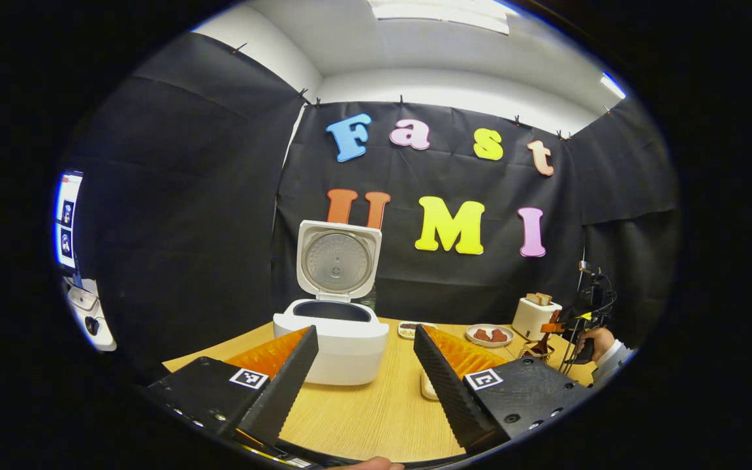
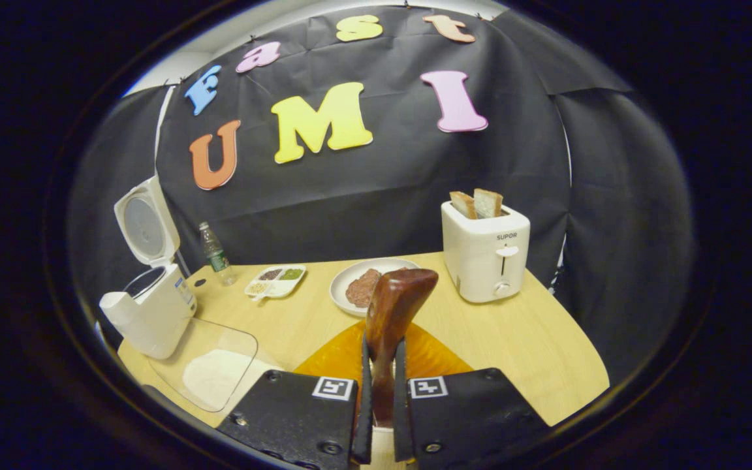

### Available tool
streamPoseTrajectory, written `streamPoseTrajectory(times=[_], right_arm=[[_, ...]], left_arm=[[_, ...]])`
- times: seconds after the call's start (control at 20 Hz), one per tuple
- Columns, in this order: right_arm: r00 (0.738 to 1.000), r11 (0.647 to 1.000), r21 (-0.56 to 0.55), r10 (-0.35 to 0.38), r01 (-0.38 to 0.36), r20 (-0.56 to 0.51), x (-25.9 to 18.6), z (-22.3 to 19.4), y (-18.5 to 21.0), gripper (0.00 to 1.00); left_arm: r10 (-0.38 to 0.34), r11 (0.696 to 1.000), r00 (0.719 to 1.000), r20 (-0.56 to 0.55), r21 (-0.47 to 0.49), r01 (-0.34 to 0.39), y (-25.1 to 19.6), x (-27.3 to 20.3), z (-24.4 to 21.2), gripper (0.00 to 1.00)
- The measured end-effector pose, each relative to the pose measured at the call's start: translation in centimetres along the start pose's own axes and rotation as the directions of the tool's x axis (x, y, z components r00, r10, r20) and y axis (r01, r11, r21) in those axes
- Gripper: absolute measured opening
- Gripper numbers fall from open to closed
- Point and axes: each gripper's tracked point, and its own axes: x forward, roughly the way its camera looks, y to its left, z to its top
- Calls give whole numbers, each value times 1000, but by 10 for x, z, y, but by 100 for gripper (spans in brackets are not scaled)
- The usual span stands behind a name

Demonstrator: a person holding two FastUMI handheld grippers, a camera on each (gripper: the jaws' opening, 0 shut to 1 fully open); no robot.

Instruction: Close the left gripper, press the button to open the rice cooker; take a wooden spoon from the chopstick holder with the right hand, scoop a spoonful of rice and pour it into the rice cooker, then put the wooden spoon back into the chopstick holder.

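Right gripper (image 2: 381, 391) jaws are clamping the wooden spoon (image 2: 392, 320) by its handle, bowl end pointing up and forward along the jaws. The tray of rice (image 2: 216, 377) is lying low to the left, near; the open rice cooker (image 2: 147, 307) is standing just beyond it. Left gripper (image 1: 366, 365) jaws are resting apart, holding nothing, facing the cooker across the tabletop (image 2: 546, 352).

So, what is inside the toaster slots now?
Two bread slices stand in the white toaster, their tops sticking out. Their lower parts are hidden inside its body.
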Motion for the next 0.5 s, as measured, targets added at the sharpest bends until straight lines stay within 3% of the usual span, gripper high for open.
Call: streamPoseTrajectory(times=[0.5], right_arm=[[987,999,-3,-47,48,153,-43,59,13,16]], left_arm=[[24,999,999,-30,23,-23,14,-20,-5,94]])
